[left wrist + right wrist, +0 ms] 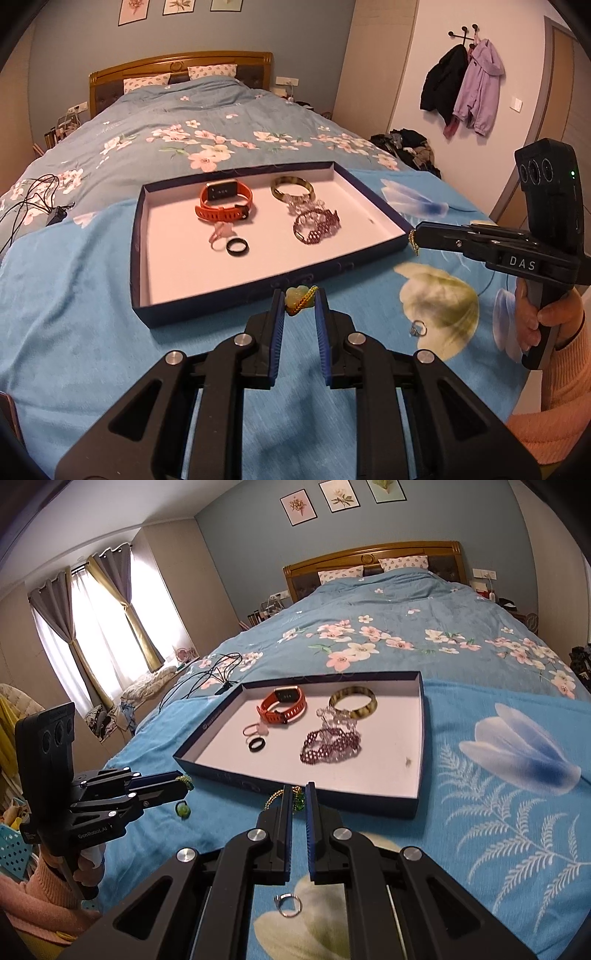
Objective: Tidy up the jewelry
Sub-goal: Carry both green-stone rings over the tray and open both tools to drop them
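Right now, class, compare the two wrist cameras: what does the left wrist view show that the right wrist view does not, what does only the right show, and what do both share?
Only the left wrist view: coats on wall hooks, and the pale pendant between the left gripper pads.

Only the right wrist view: the curtained window, and a green bead hanging below the left gripper.

Both: the tray holding the orange watch, black ring and beaded bracelets; a silver ring loose on the blue blanket; the right gripper pinching a gold chain.
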`<state>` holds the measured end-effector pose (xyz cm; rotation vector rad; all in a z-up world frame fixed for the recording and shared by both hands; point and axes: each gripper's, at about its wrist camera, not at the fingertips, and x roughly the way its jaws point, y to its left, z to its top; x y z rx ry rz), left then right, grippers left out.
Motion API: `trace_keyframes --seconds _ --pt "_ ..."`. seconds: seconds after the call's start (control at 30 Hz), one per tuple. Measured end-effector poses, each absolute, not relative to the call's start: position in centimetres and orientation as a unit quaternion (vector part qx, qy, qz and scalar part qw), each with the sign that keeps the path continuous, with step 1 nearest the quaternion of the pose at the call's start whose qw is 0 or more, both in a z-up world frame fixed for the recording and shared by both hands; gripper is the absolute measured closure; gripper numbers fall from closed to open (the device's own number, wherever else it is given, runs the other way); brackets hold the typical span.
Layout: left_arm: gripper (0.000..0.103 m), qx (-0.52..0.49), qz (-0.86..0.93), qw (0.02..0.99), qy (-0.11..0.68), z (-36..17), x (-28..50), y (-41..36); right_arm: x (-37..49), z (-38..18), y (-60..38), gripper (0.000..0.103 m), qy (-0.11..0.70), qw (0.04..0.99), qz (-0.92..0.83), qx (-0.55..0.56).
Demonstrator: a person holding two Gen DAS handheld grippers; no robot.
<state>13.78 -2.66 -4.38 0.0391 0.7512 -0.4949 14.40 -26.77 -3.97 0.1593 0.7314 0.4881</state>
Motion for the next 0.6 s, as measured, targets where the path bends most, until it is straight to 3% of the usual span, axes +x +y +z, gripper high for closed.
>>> trace_keyframes --seconds 0.6 --pt "0.086 0.021 -0.218 0.912 0.346 -3.5 15.3 -2.4 16.4 -3.5 -26.6 0.098 0.349 0.901 0.241 0.089"
